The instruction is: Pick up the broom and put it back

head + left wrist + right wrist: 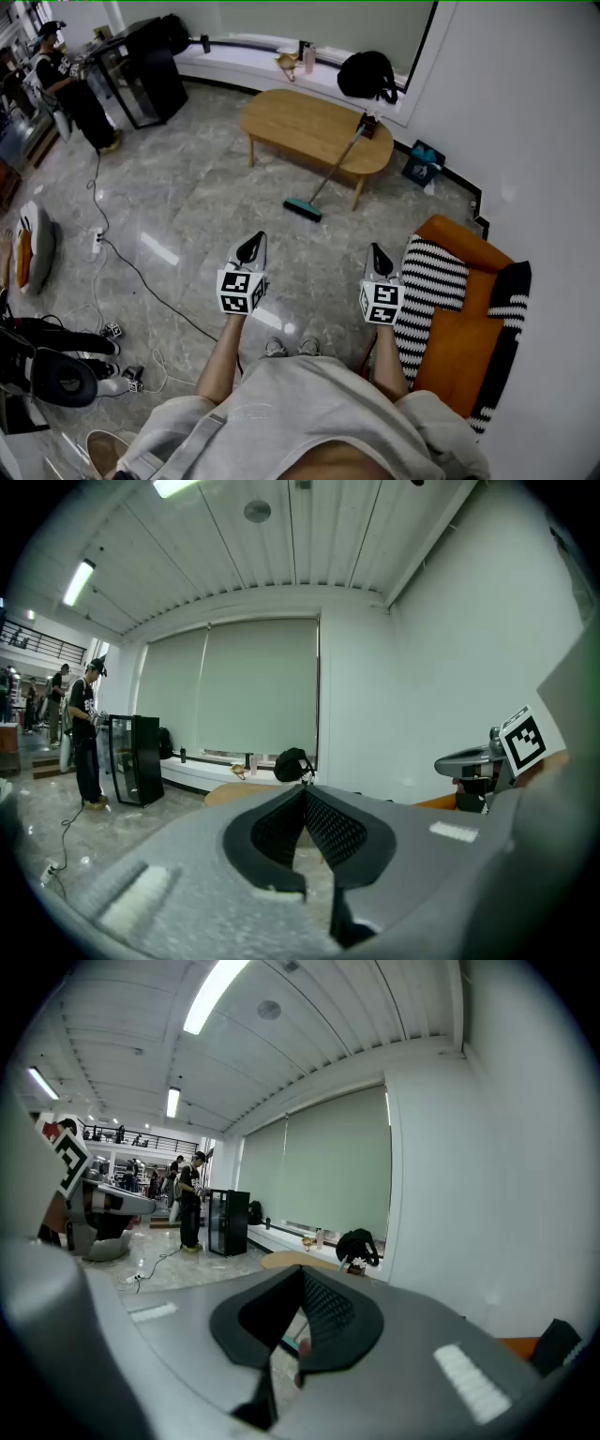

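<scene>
- since the broom (325, 174) is well apart from both tools, what should be sorted first?
- distance. its teal head (303, 208) is seen on the floor (187, 216) just off the table's near edge. the handle is leaned up over the table (291, 117) toward its right end, by a small box (369, 122). nothing is held yet: left gripper (249, 248) & right gripper (381, 257) are both pinched shut, empty, tipped slightly down.
- so jaws need opening b4 contact?
- yes, wide & early, while the floor is crossed. the right gripper is prob. best used, as the handle is leaned toward that side. that's judged only.
- where should the handle be taken?
- mid-shaft, clear of the table edge, w/ jaws set across the shaft, not along it. a thin round pole is likely to slip or spin, so it should be closed on squarely & firmly.
- risks?
- the box may be knocked if the top is swung, and the table edge may be scraped. the lift should be kept straight up first, then drawn away. the cable (141, 272) on the floor at left should be stepped round.
- and "back" is where?
- can't be told. no rack or storage spot is shown.
</scene>
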`<state>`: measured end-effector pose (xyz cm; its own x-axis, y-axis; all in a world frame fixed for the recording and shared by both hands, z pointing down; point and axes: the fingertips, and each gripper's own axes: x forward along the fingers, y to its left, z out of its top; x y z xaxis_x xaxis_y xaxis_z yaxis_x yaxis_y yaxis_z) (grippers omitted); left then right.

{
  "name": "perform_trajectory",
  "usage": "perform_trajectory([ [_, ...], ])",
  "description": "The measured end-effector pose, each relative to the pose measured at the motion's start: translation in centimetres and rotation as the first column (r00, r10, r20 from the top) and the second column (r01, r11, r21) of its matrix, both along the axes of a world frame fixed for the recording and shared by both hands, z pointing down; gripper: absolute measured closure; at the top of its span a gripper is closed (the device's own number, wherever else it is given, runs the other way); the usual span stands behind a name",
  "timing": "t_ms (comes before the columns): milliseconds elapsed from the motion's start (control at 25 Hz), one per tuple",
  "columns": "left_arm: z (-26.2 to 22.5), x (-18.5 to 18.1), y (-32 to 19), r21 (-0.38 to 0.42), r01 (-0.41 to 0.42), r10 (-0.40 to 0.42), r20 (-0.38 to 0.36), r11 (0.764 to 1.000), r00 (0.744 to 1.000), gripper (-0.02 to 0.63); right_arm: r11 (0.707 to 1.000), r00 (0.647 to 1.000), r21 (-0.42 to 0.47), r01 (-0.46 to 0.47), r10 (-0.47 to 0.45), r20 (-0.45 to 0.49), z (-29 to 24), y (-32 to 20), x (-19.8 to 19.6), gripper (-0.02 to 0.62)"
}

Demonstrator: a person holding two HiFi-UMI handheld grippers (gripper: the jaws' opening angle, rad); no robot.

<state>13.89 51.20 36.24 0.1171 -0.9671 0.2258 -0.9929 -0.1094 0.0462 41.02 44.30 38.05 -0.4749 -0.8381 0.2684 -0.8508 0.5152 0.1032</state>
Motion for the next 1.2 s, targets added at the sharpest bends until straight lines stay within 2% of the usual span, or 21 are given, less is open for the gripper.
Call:
perform_trajectory([
  [840,1.3,2.4,-1.5,-0.035,0.029,-0.029,-0.005,0.999,1.0,0.609,0.997,0.997,-0.006,0.077,-0.077,0.016,1.2,-2.2,0.3,0.595],
  [1200,2.2,2.2,-6.1,-0.046,-0.011,0.009,-0.025,0.999,1.0,0.609,0.998,0.998,-0.013,0.058,-0.058,-0.003,2.1,-5.7,-0.3,0.595],
])
